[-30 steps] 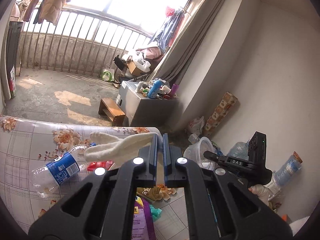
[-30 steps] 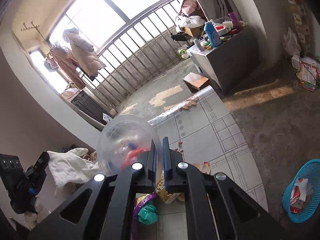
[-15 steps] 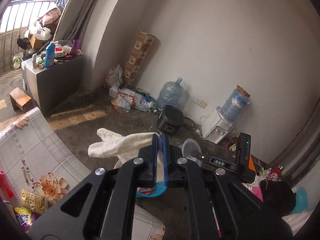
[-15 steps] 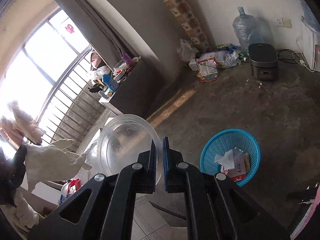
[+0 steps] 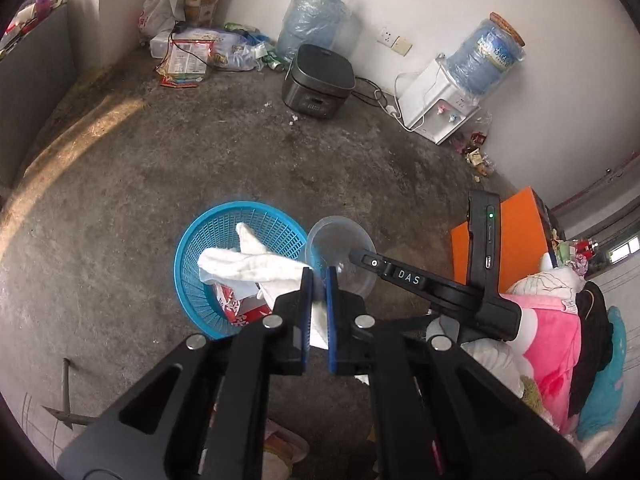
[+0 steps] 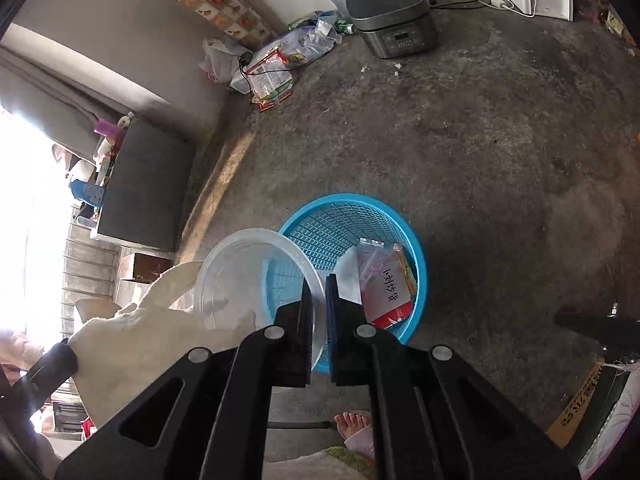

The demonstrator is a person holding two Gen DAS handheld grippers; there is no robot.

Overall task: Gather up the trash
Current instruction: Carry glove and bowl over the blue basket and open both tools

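Observation:
My left gripper (image 5: 317,276) is shut on a white cloth glove (image 5: 256,262) and holds it above a blue plastic basket (image 5: 192,256) on the concrete floor. My right gripper (image 6: 319,282) is shut on the rim of a clear plastic bowl (image 6: 240,276), held above the left edge of the same basket (image 6: 400,224). The basket holds a red and white paper packet (image 6: 384,288) and plastic wrappers. The bowl (image 5: 340,248) and the right gripper show in the left wrist view, just right of the basket. The glove (image 6: 152,332) shows in the right wrist view at lower left.
A dark rice cooker (image 5: 318,80), two water jugs (image 5: 312,20) and a white dispenser (image 5: 436,104) stand by the far wall. A pile of bags and packets (image 5: 192,52) lies at the corner. An orange box (image 5: 516,240) and pink bedding (image 5: 552,332) are at right. A bare foot (image 6: 354,424) shows below.
Both grippers have swung from the floral table and window side round to the floor and come down over the blue basket, still holding the glove and the bowl.

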